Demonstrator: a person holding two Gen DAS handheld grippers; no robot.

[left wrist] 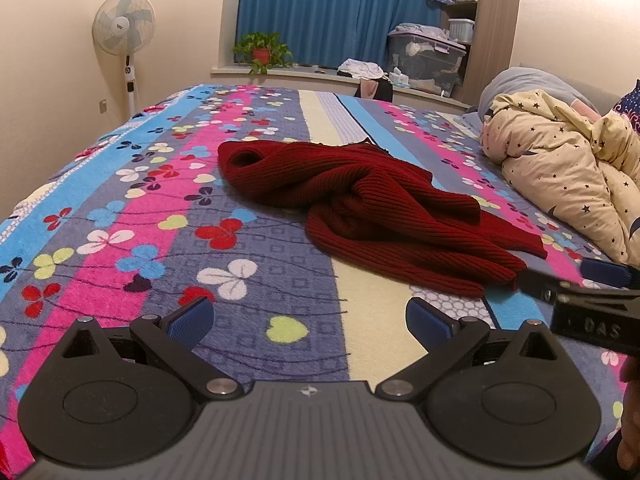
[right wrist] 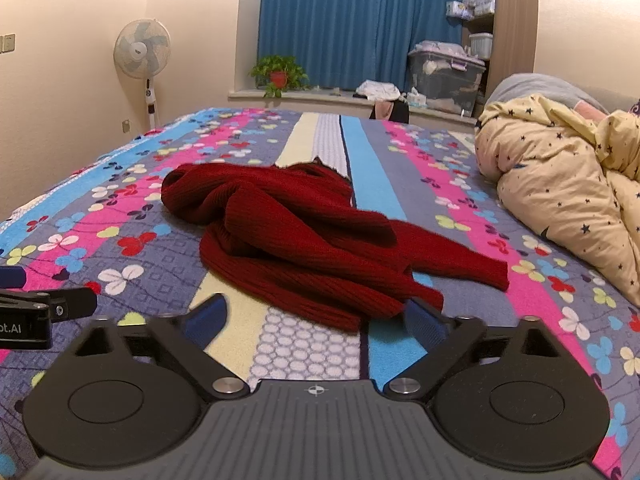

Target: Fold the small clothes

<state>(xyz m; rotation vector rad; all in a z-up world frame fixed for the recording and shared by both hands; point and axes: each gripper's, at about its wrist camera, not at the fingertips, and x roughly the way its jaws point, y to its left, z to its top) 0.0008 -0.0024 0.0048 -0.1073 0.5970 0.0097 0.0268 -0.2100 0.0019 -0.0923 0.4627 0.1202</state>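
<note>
A dark red ribbed sweater (left wrist: 380,208) (right wrist: 300,240) lies crumpled in a heap on the flowered striped blanket (left wrist: 160,240) (right wrist: 520,280) of a bed. My left gripper (left wrist: 310,318) hovers open over bare blanket, short of the sweater's near edge, with nothing between its blue pads. My right gripper (right wrist: 316,316) is open at the sweater's near hem. A fold of the hem lies between its fingers, and the right pad (right wrist: 424,320) sits at the cloth's edge without pressing it. Each gripper shows at the side of the other's view: the right gripper (left wrist: 572,278) and the left gripper (right wrist: 44,290).
A cream star-print duvet (left wrist: 560,160) (right wrist: 560,184) is bunched along the bed's right side with a grey pillow behind it. Beyond the bed are a standing fan (left wrist: 124,24), a potted plant (left wrist: 262,50) and a storage box (left wrist: 424,60) on the sill.
</note>
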